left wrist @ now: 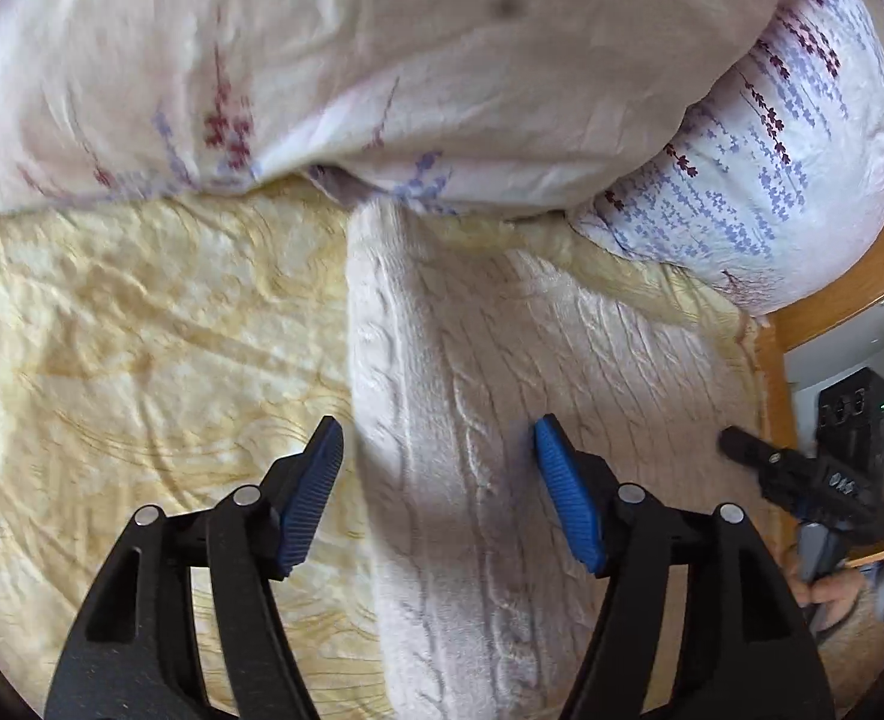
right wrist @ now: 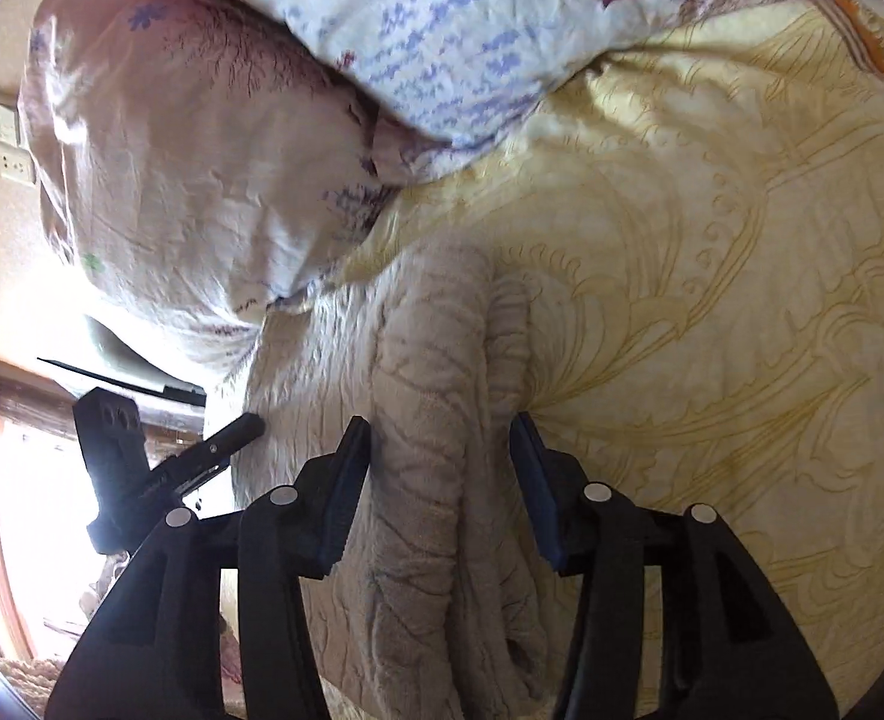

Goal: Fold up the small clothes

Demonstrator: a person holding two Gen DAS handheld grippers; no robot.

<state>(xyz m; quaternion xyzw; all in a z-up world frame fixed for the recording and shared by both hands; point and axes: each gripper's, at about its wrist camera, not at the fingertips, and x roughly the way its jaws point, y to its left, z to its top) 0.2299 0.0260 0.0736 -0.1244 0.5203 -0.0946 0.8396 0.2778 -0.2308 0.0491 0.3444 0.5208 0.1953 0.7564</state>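
The cable-knit cream sweater (left wrist: 472,420) is laid out lengthwise on the bed's yellow patterned bedspread (left wrist: 141,330), far end tucked right up against the floral duvet (left wrist: 381,72). The left claw (left wrist: 438,498) is spread wide, straddling the sweater's left edge without gripping it. The right claw (right wrist: 442,486) is released too, hovering over a bunched fold near the opposite edge.
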